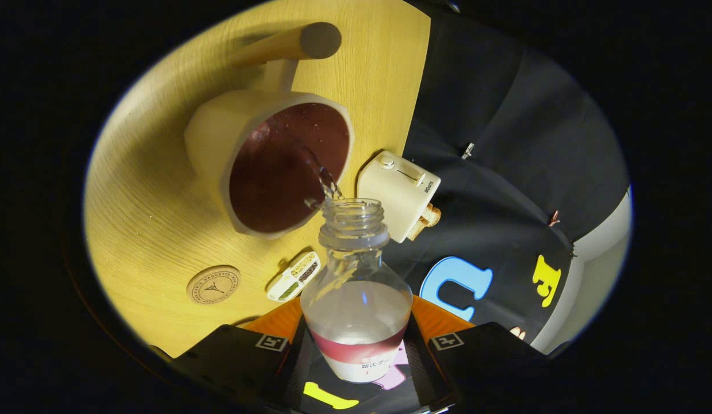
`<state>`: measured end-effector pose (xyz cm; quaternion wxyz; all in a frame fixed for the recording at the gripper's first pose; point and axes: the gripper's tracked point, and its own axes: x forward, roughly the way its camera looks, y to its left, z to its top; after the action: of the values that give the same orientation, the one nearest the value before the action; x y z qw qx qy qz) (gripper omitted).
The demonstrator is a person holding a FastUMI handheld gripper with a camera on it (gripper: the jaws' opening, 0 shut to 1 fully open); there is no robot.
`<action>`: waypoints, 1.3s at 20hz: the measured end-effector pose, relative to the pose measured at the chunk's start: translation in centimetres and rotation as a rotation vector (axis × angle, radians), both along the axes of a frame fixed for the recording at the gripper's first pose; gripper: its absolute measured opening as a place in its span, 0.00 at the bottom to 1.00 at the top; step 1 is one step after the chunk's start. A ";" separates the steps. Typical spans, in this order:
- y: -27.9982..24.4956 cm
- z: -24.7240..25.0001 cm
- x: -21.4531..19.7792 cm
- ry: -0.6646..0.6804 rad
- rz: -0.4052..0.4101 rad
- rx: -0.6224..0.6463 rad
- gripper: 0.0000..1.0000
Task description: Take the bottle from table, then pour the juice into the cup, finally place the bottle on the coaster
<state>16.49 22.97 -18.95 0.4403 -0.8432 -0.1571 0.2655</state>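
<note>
A clear plastic bottle (356, 299) with a red and white label sits between my fingers, and my gripper (357, 351) is shut on it. The bottle is tipped forward with its open neck toward a cream cup (218, 138). A thin clear stream runs from the neck over the cup's rim into its dark red inside. The cup has a long wooden handle (287, 45) and stands on the wooden table (143, 230). A round cork coaster (213, 284) lies on the table, to the left of the bottle and nearer to my fingers than the cup.
A cream toaster (399, 192) with bread in it stands at the table's edge, right of the cup. A small white box with compartments (294, 276) lies between the coaster and the bottle. The black cloth wall hangs beyond the table's edge.
</note>
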 end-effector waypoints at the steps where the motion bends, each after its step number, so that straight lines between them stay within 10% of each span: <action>1: 0.1 0.1 0.1 -0.001 0.002 0.000 0.74; 26: 1.3 0.8 0.2 -0.060 0.080 -0.160 0.74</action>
<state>16.69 24.30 -18.12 0.3559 -0.8762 -0.1820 0.2692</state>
